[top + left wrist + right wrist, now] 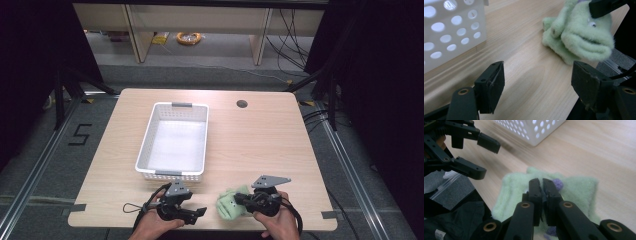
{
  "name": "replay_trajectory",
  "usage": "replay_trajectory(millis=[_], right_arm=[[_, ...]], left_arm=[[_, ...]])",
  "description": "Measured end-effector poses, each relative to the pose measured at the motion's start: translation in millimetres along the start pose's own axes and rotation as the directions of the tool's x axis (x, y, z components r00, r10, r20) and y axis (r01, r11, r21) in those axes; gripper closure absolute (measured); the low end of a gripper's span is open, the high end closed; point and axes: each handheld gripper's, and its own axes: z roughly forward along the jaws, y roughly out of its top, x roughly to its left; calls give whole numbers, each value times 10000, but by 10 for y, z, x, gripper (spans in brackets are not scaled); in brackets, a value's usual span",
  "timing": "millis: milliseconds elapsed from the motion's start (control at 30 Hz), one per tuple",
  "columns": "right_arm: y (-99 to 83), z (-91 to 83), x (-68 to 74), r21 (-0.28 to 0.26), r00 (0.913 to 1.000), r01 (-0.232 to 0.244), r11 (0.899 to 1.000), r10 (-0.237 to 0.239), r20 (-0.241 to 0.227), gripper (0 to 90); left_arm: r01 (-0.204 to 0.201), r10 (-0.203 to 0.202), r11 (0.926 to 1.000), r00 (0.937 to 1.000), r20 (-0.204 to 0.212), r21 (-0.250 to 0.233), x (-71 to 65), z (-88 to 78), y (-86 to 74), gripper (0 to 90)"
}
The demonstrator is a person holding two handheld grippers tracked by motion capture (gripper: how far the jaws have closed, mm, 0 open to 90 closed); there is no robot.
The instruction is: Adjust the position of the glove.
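Right gripper view has the right tongs (543,185) rising from the bottom of the frame with the two jaws pressed together, pinching a fold of the green plush toy (576,192) between them. The toy spreads out flat under the jaws in the middle of the frame, a small purple patch showing just beside the tips. In the upper left of that frame the left tongs (482,157) stand spread with nothing between them.

Left gripper view has those left tongs (537,82) spread wide at the bottom of the frame over bare wood, holding nothing. The plush toy (576,37) lies at the upper right, apart from both jaws, its face with one eye turned toward the camera, and a black jaw of the other tongs comes onto it from the top right corner. The white perforated basket (454,32) fills the upper left.

High view puts the left tongs (197,214) at the lower centre and the right tongs (239,200) to their right, both near the front edge of the desk (260,145). The plush toy (229,205) lies on the desk at the lower centre right, between the two. The basket (148,132) stands well behind them, left of the middle of the frame.
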Motion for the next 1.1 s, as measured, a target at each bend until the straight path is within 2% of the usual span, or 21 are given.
replay_trajectory(millis=[33, 67, 100, 133, 167, 400, 467, 500, 567, 600, 667, 733, 767, 833, 867, 900, 967, 1000, 1033, 1067, 1100], right_arm=[[-9, 19, -31, -90, 9995, 325, 9994, -325, 26, 866], [-20, 28, -25, 9, 9998, 175, 9998, -175, 122, 862], [-36, 50, -37, -1, 10000, 99, 10000, -99, -6, 857], [-45, 52, -42, -13, 9997, 113, 9999, -113, 217, 853], [-58, 66, -49, -48, 9999, 26, 10000, -25, 149, 844], [-88, 83, -69, 108, 9997, -147, 9998, 145, 185, 756], [-77, 63, -75, 64, 9998, -95, 9999, 94, 163, 719], [-70, 42, -73, 11, 9995, -101, 9999, 100, 289, 704], [-46, 2, -85, -8, 9997, -2, 10000, 2, 225, 660], [-34, -32, -70, -84, 9995, -269, 9996, 270, 148, 661], [-8, -101, -131, -50, 9991, 260, 9997, -258, 335, 653], [-3, -167, -184, 105, 9983, 334, 9994, -339, 484, 654], [-13, -199, -186, 334, 9980, 12, 9994, -33, 626, 658], [-45, -218, -275, 190, 9950, 344, 9992, -360, 934, 669], [-57, -232, -317, 485, 9955, 431, 9979, -470, 817, 669], [-76, -229, -342, 607, 9960, 435, 9972, -480, 756, 673], [-123, -194, -347, 544, 9970, 192, 9983, -232, 741, 677], [-124, -194, -368, 745, 9959, 354, 9966, -414, 805, 689], [-140, -156, -366, 489, 9967, 225, 9986, -262, 774, 689], [-129, -163, -376, 789, 9967, 393, 9961, -447, 672, 690], [-127, -149, -380, 893, 9968, 346, 9954, -407, 681, 690]], left_arm=[[-62, 62, 10000, 10000, 19, 38, -1, 0, 0, 267], [-426, 425, 9988, 9991, 49, 235, 12, -11, 4, 269], [-226, 226, 9997, 9997, 53, 7, -7, 9, -3, 270], [-315, 315, 9994, 9995, 57, 150, -12, 5, -3, 272], [-99, 99, 9999, 9999, 109, 25, -32, 23, -10, 273], [-410, 405, 9991, 9982, 442, 104, -89, 43, 10, 303], [-67, 70, 10000, 9979, 646, -44, -125, 69, 15, 313], [-260, 258, 9997, 9971, 717, 9, -127, 68, 26, 323], [-178, 186, 9998, 9956, 921, -95, -154, 84, 52, 343], [-174, 181, 9998, 9950, 981, -79, -161, 86, 63, 352], [-121, 131, 9999, 9939, 1097, -93, -194, 103, 89, 375], [-414, 424, 9991, 9927, 1131, -114, -216, 128, 110, 399], [-502, 511, 9987, 9918, 1172, -107, -231, 147, 116, 416], [-493, 487, 9988, 9919, 1169, 19, -254, 192, 130, 439], [-478, 472, 9989, 9910, 1249, 15, -259, 221, 140, 447], [-752, 734, 9971, 9896, 1235, 93, -251, 243, 156, 461], [-726, 703, 9973, 9892, 1289, 130, -263, 295, 173, 476], [-844, 815, 9963, 9874, 1356, 161, -268, 314, 186, 502], [-778, 739, 9967, 9885, 1323, 247, -278, 332, 192, 512], [-987, 939, 9947, 9869, 1314, 304, -271, 347, 205, 515], [-887, 841, 9957, 9870, 1368, 283, -276, 368, 209, 522]])
